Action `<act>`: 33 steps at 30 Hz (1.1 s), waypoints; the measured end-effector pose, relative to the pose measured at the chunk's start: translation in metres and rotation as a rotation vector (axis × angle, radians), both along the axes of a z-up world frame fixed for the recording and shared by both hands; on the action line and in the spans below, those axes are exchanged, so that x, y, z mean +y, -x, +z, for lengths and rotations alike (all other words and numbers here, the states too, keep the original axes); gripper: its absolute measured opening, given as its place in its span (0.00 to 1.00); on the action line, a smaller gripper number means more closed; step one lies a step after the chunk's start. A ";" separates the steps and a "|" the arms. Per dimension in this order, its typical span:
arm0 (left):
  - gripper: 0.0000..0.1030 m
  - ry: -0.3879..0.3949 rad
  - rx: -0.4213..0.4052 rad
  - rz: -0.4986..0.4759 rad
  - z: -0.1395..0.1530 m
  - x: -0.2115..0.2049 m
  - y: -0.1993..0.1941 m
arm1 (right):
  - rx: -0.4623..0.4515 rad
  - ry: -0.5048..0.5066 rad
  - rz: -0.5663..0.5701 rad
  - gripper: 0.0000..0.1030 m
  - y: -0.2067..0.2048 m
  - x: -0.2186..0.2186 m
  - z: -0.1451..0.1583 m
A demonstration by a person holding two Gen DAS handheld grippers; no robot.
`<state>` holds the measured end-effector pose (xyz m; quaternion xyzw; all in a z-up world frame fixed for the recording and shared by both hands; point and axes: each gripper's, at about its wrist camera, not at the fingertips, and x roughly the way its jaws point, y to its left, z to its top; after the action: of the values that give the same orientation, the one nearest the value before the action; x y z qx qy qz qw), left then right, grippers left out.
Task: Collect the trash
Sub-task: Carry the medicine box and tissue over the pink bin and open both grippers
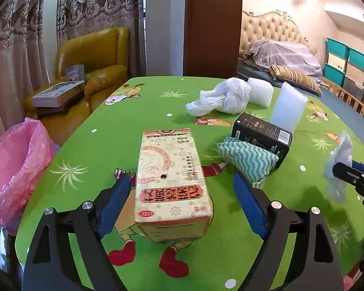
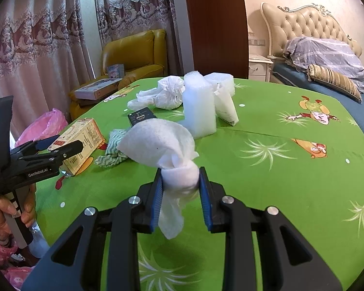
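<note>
On the green table [image 1: 109,145], near its left edge, one carton [image 1: 172,181] lies between the pads of the left gripper [image 1: 182,189]; the jaws stand apart, right pad clear of it, left pad at its side. The right gripper [image 2: 180,184] is clamped on one white tissue [image 2: 167,150], held above the table. Only the left view shows the pink bag [image 1: 17,169] hanging open at the left edge. Only the right view shows a hand [image 2: 2,215] on the left gripper's handle. Both views show one black box [image 1: 262,135], one wavy-patterned cloth [image 1: 247,160], one white plastic bag [image 1: 223,97] and two foam blocks [image 1: 288,106] toward the far edge.
</note>
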<state>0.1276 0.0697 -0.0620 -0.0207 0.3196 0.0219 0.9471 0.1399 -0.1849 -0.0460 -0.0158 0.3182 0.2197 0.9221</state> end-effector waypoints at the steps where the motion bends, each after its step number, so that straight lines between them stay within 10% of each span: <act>1: 0.77 0.003 0.005 0.000 -0.001 0.001 -0.001 | 0.000 0.001 0.001 0.27 0.000 0.001 0.000; 6: 0.47 0.013 0.000 0.008 -0.004 0.009 -0.003 | -0.003 0.004 0.020 0.27 0.002 0.005 0.000; 33: 0.47 -0.035 -0.195 0.028 0.015 0.016 0.078 | -0.098 0.049 0.190 0.27 0.039 0.083 0.010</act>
<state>0.0491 0.0855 -0.0473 -0.0108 0.2254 0.0386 0.9735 0.1006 -0.1017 -0.0356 -0.0790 0.2751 0.2971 0.9109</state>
